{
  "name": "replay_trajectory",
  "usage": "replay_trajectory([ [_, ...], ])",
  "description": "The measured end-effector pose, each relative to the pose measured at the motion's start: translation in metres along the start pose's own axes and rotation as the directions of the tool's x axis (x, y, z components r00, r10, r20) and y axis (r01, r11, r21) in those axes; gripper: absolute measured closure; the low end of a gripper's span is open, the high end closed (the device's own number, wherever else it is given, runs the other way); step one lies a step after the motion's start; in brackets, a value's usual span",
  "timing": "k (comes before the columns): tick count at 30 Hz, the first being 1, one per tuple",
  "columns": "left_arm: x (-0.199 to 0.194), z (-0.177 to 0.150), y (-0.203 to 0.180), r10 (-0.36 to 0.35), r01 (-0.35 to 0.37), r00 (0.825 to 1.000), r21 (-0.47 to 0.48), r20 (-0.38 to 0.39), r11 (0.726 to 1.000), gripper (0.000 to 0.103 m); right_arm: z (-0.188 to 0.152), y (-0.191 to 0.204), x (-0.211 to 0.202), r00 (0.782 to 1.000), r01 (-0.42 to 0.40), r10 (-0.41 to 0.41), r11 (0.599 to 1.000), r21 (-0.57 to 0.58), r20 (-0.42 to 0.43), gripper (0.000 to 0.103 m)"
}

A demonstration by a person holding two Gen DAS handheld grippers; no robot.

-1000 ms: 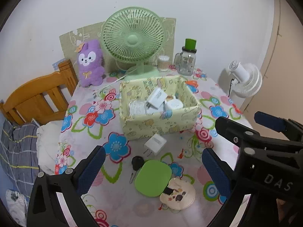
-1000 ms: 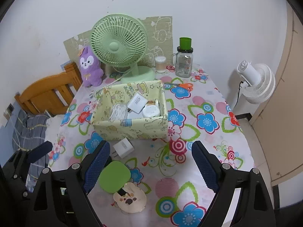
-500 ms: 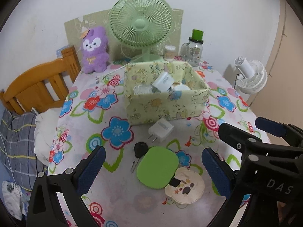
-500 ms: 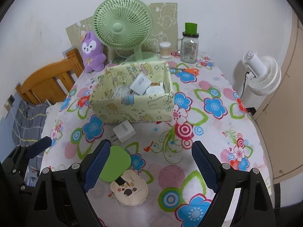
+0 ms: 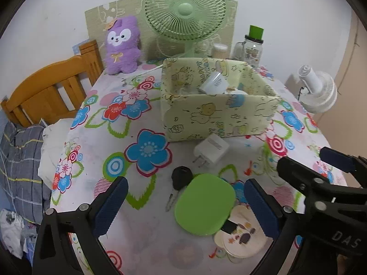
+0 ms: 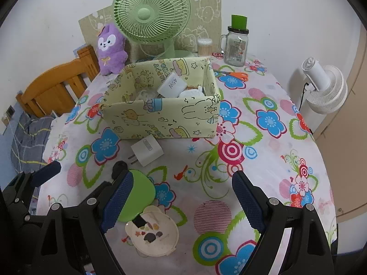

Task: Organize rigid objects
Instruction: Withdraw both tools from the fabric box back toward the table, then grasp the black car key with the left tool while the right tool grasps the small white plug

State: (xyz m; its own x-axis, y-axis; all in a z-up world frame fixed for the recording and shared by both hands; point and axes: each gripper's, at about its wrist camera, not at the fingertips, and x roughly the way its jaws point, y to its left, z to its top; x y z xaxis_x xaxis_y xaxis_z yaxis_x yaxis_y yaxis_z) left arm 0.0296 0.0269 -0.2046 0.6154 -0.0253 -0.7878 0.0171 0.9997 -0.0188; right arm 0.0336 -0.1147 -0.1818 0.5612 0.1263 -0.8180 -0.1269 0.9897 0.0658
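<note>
**A:** Status on my end? Both views point down at the bench (image 5: 96, 142) with the flowered cloth.

**B:** I see it. Left gripper (image 5: 183, 204) has its jaws wide apart, nothing between the pads. Right gripper (image 6: 181, 197) the same: spread wide, holding nothing.

**A:** Where are the loose items?

**B:** Lower centre of the left view. White plug adapter (image 5: 212, 151) lies flat just in front of the box, prongs toward lower left. Below it a black-headed key (image 5: 181, 178), touching the edge of a green rounded case (image 5: 205, 205). A cream round case (image 5: 240, 236) with cartoon print sits partly under the green one's lower right edge.

**A:** The box?

**B:** Yellow printed box (image 5: 220, 119), centre of frame, open top. A white charger block (image 6: 172, 87) is leaning up inside it, with other white bits I can't make out.

**A:** In my right view the left pad covers part of the green case.

**B:** Yes, the overlap is only in the picture; I can't tell whether it touches.

**A:** Background?

**B:** Green fan (image 6: 151, 13) top centre, purple plush (image 6: 110, 48) to its left, glass jar with green lid (image 6: 236, 43) to its right, orange scissors (image 6: 236, 75) on the cloth below the jar. White fan (image 6: 323, 87) off the bench at right. Wooden headboard (image 5: 50, 87) at left.
</note>
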Motion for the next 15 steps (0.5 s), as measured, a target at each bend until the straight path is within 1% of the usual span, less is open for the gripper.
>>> replay_trajectory([
  [7, 0.022, 0.003, 0.004, 0.025, -0.025, 0.999, -0.003, -0.023, 1.0, 0.004, 0.002, 0.004, 0.02, 1.0, -0.022, 0.022, 1.0, -0.01, -0.014, 0.013],
  [15, 0.047, 0.008, 0.002, 0.045, -0.044, 0.998, 0.028, -0.031, 0.999, 0.006, 0.006, 0.007, 0.045, 0.999, -0.043, 0.043, 0.999, -0.016, -0.028, 0.013],
])
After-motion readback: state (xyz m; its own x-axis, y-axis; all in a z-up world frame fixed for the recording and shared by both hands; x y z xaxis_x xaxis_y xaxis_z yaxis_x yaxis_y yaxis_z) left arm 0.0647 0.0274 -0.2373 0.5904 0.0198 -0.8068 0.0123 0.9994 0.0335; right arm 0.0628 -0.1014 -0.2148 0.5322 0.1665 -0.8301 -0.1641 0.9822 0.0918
